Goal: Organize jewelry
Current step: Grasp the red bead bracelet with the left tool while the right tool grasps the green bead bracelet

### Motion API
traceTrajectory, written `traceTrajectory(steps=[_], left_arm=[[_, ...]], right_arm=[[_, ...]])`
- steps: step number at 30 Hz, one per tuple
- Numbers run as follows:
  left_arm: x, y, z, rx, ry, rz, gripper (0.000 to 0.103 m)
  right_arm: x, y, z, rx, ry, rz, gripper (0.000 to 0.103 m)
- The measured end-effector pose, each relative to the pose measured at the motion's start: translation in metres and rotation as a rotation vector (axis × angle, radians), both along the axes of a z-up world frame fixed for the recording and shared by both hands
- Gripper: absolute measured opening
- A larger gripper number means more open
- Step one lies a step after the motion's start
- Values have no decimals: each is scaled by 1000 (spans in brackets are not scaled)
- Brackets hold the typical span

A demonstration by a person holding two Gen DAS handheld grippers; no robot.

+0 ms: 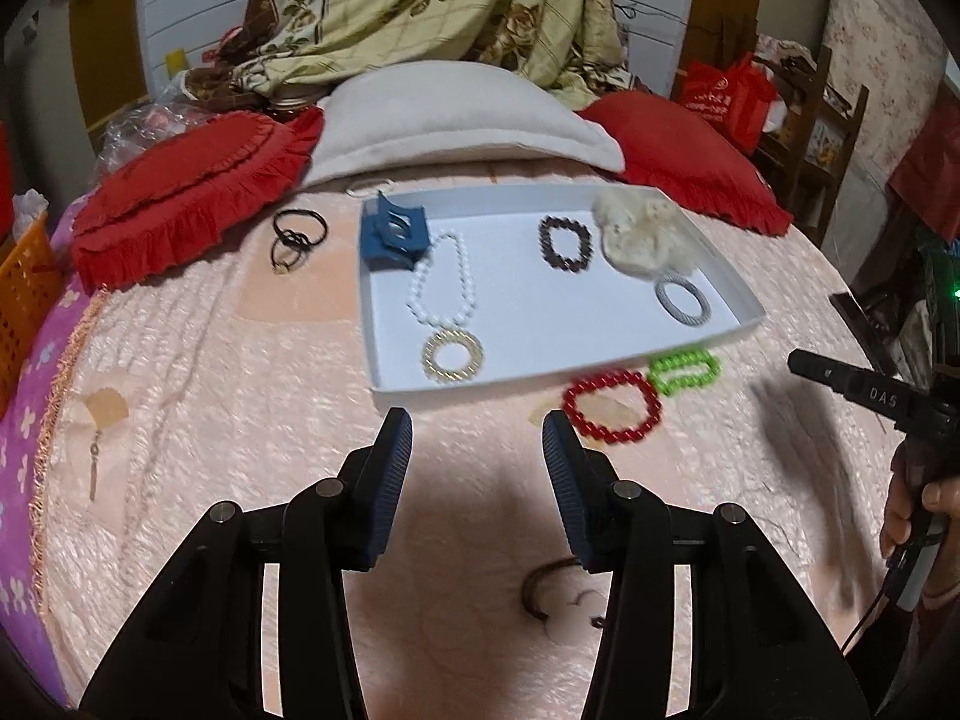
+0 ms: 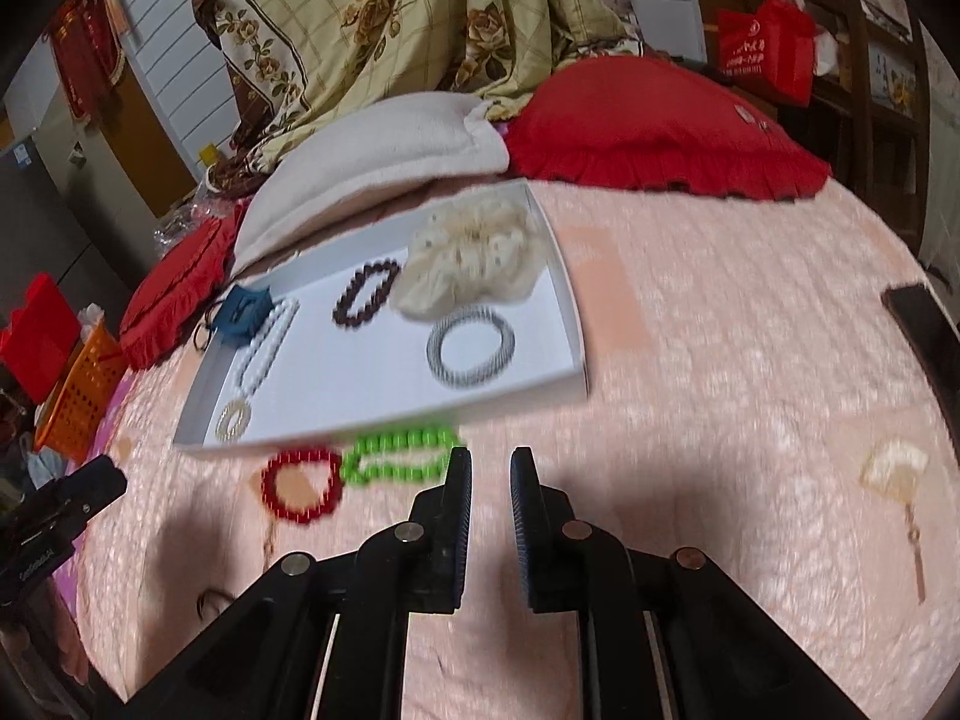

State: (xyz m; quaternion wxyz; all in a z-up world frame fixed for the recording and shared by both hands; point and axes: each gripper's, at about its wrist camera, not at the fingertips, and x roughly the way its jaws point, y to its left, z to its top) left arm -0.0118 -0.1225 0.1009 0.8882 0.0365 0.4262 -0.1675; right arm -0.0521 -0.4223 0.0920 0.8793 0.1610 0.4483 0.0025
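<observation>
The left gripper (image 1: 477, 435) hangs over the pink bedspread (image 1: 240, 420) with its jaws spread and nothing between them. The right gripper (image 2: 491, 471) has its jaws nearly together, a narrow gap showing, and they hold nothing.

Just past the fingers lie a red bracelet (image 1: 612, 405) and a green bracelet (image 1: 684, 370), side by side on the bedspread against the near wall of the white tray (image 1: 384, 324).

Inside the tray sit a gold ring (image 1: 454, 356), a pearl necklace (image 1: 441, 282), a blue clip (image 1: 393, 234), a dark bracelet (image 1: 564, 243), a grey coil tie (image 1: 682, 300) and a cream scrunchie (image 1: 639, 234).

Only the left view shows the black hair ties (image 1: 297, 234) lying left of the tray (the right view hides most of them behind the clip) and a hand (image 1: 918, 510) at the far right edge. Only the right view shows a dark flat object (image 2: 927, 324) at the bed's right edge.

Beyond the tray lie a white pillow (image 1: 456, 114) and red cushions (image 1: 180, 198).
</observation>
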Motion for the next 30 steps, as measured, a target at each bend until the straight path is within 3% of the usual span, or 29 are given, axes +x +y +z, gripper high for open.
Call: traceTrajectory(steps=[11,19,30], left_arm=[[5,-24,-30,-15,93,-37,45],[28,-49,-50,-41,150,-67,45],[57,-68,-69,-79,202,-74,45]], right_arm=[[-5,3,-24,52,25,45,12],[20,22,-38,66,34,111,12],[53,26,-48,78,30,88,16]])
